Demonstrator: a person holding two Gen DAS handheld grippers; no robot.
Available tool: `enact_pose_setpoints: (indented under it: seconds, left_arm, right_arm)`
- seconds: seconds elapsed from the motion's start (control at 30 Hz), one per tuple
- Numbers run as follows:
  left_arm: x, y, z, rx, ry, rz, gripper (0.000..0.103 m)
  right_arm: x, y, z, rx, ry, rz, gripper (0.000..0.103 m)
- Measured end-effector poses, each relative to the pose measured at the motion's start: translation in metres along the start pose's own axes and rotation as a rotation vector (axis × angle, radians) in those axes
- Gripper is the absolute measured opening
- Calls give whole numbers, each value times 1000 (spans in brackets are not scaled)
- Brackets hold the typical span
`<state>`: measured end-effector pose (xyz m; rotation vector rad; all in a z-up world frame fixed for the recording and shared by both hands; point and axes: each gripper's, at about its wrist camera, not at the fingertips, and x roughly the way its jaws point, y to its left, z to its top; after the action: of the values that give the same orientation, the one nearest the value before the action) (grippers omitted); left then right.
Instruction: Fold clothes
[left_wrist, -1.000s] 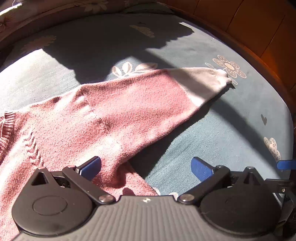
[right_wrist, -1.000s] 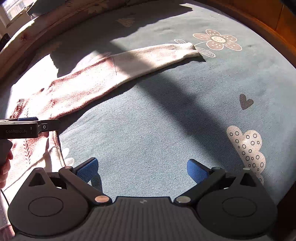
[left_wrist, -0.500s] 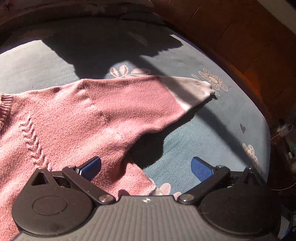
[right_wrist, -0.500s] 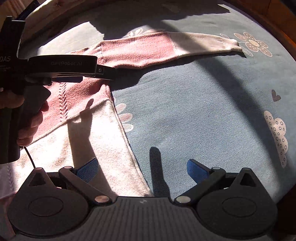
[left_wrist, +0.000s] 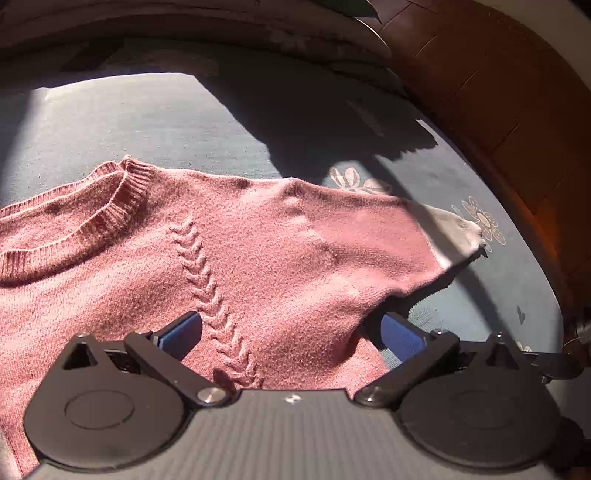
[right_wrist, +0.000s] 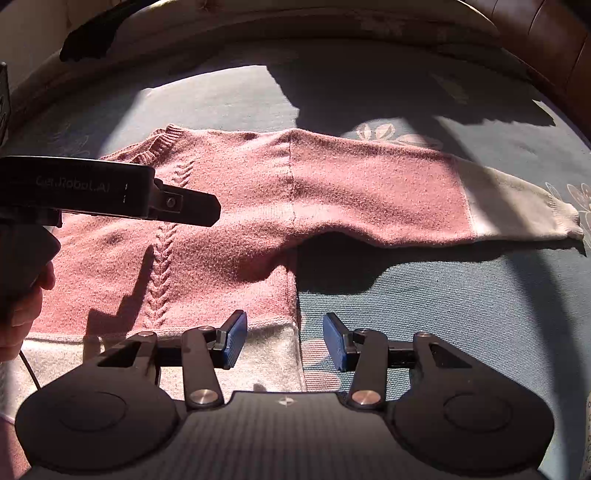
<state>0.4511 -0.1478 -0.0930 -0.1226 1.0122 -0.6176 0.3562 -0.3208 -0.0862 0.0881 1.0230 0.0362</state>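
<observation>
Sweater (right_wrist: 229, 236): pink knit w/ pale hem band + pale cuff, lying flat, front up, on the blue flowered bedcover (right_wrist: 461, 314); fills the left half of the R view, sleeve running out to 3 o'clock.
R gripper (right_wrist: 283, 341): nearest thing, at 6 o'clock; jaws have just been closing, now about half-wide; blue pads straddle the sweater's side edge at the hem band, not pressing on it.
L gripper (left_wrist: 291, 334): jaws wide, nothing held; hangs over the chest beside the braid stitch (left_wrist: 207, 280), armpit just under its right pad. In the R view its body comes in from 9 o'clock w/ a hand on the grip.
Sleeve (right_wrist: 406, 192): mid-distance, straight; pale cuff (right_wrist: 524, 206) ends at 3 o'clock.
Collar (left_wrist: 92, 225): ribbed, far side, approx 10 o'clock in the L view.
Step (my read): R pinching the hem corner for a fold.
Do it well: get both layers between the pads before lifting; L shld grab the shoulder on the same side so the edge lifts evenly.
Risk: catching the bedcover too, or the top layer only.
</observation>
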Motion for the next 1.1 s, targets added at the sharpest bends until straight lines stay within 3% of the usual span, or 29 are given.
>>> enact_pose_setpoints:
  seconds: [0.13, 0.17, 0.2, 0.37, 0.43, 0.5, 0.6, 0.77, 0.9, 1.1]
  left_arm:
    - [-5, 5, -13, -20, 16, 21, 102]
    - [-5, 5, -16, -23, 22, 24, 102]
    - [-4, 5, -17, -21, 26, 25, 102]
    - [3, -3, -18, 20, 17, 15, 102]
    - [12, -8, -17, 23, 11, -17, 102]
    - [27, -11, -17, 27, 27, -32, 102]
    - [43, -21, -13, 61, 24, -42, 102]
    - [29, -31, 0, 120, -14, -94, 102]
    - [1, -9, -1, 106, -41, -35, 102]
    - [-25, 55, -16, -4, -24, 92, 102]
  right_arm:
    - [25, 4, 9, -2, 35, 33, 47]
    - [30, 4, 7, -5, 54, 14, 32]
    - [32, 3, 6, -7, 69, -2, 24]
    - [20, -8, -1, -9, 94, -55, 25]
    - [15, -9, -1, 0, 98, -41, 29]
    - [8, -8, -2, 11, 93, -39, 41]
    - [-1, -7, -4, 35, 90, -32, 52]
    - [-11, 3, -14, 34, 109, -5, 66]
    - [-19, 19, -17, 16, 117, 62, 68]
    - [-10, 42, 8, -14, 46, 168, 73]
